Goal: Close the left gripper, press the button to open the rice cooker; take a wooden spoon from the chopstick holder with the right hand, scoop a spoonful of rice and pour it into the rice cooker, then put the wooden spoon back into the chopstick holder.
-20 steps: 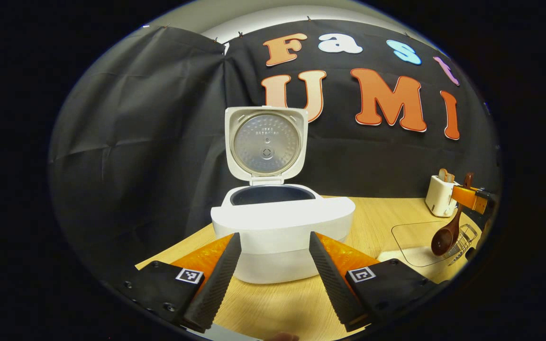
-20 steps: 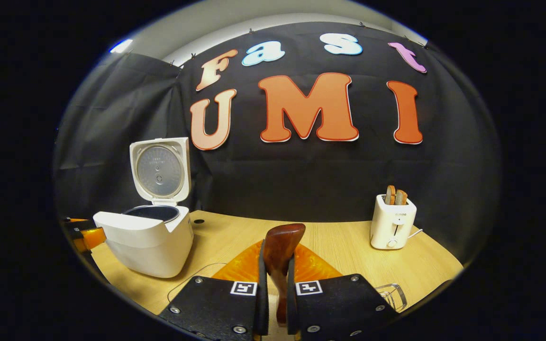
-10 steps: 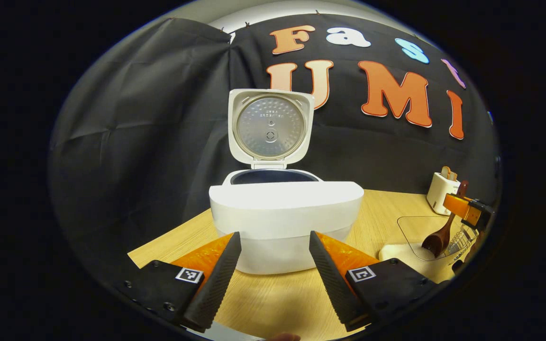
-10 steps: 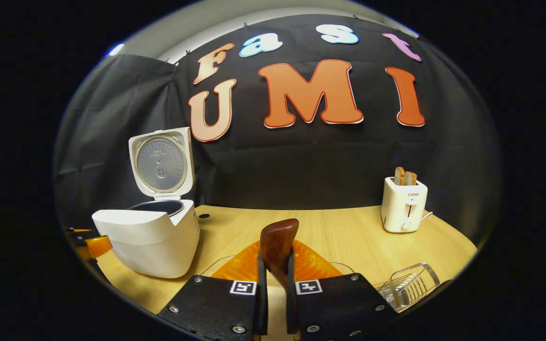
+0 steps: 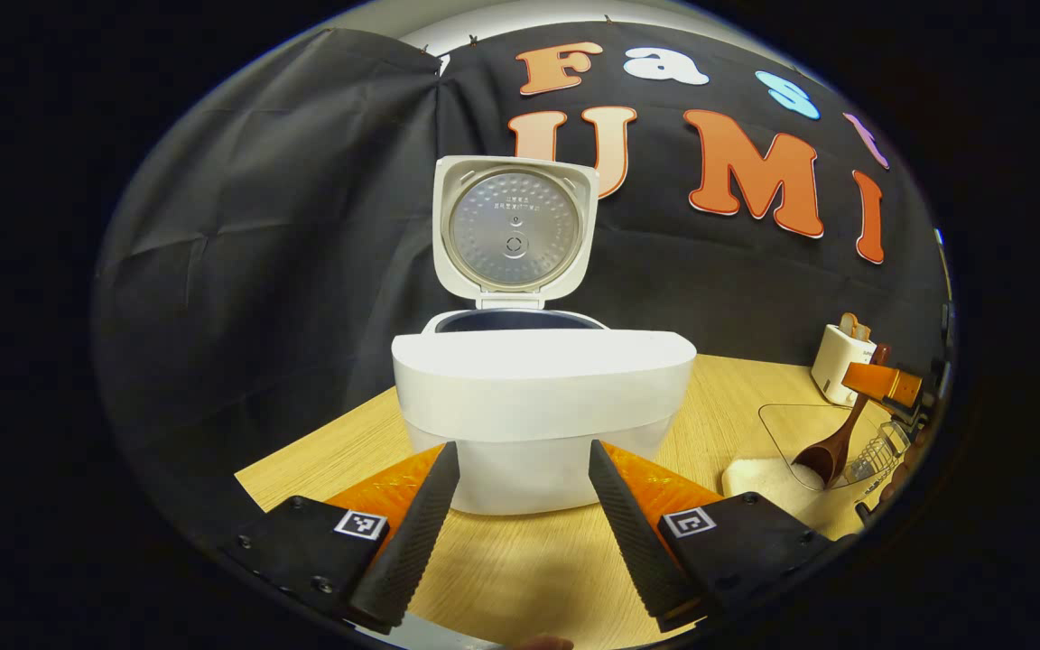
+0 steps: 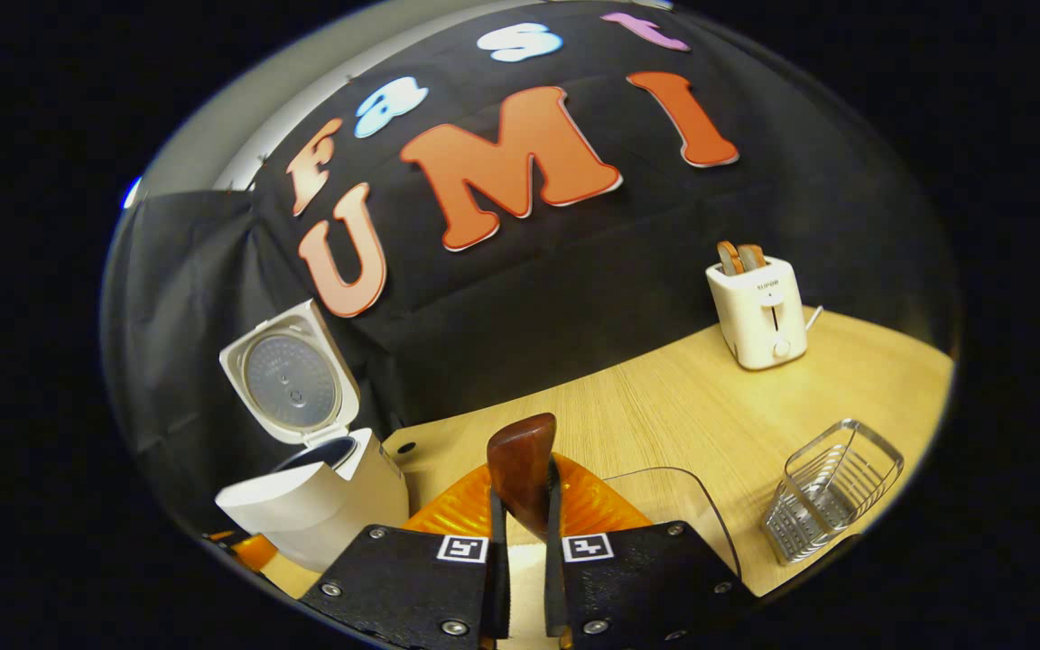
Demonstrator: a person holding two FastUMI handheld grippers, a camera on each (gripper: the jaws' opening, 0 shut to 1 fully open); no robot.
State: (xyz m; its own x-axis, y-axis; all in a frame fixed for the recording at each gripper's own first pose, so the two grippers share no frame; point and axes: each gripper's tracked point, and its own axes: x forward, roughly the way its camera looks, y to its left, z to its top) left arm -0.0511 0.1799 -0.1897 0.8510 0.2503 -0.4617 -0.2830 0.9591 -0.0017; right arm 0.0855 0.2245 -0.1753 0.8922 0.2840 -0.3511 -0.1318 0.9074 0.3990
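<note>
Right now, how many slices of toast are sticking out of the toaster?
2. Both slices stand side by side in the top of the white toaster, at the table's far right by the black cloth wall.

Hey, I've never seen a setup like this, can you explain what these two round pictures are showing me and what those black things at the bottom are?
Each picture comes from a camera riding on a hand-held two-finger gripper. The left gripper, open, faces a white rice cooker with its lid up. The right gripper is shut on a wooden spoon, whose bowl dips into rice in a clear container. On the wooden table also stand a toaster and a wire chopstick holder.
</note>
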